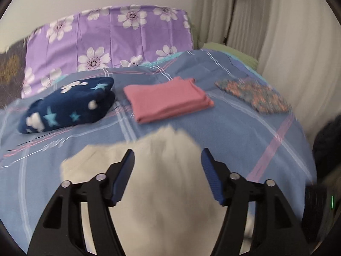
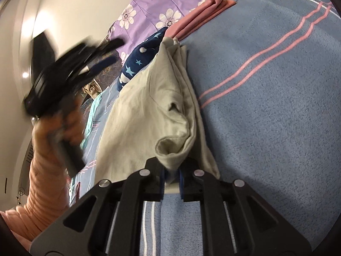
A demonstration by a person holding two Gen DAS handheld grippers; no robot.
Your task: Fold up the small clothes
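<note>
A cream-white garment (image 1: pixel 149 170) lies on the blue bedspread (image 1: pixel 245 132), blurred in the left wrist view. My left gripper (image 1: pixel 167 155) is open above it, holding nothing. In the right wrist view the same garment (image 2: pixel 149 106) lies partly folded, and my right gripper (image 2: pixel 172 170) is shut on a bunched edge of it, close to the bed. The left gripper (image 2: pixel 102 53) shows there too, blurred, held in a hand above the garment's left side.
A folded pink garment (image 1: pixel 168 100), a folded navy star-print fleece (image 1: pixel 68 104) and a folded floral piece (image 1: pixel 255 96) lie further up the bed. A purple flowered pillow (image 1: pixel 110 36) is at the head. A curtain (image 1: pixel 277 32) hangs at the right.
</note>
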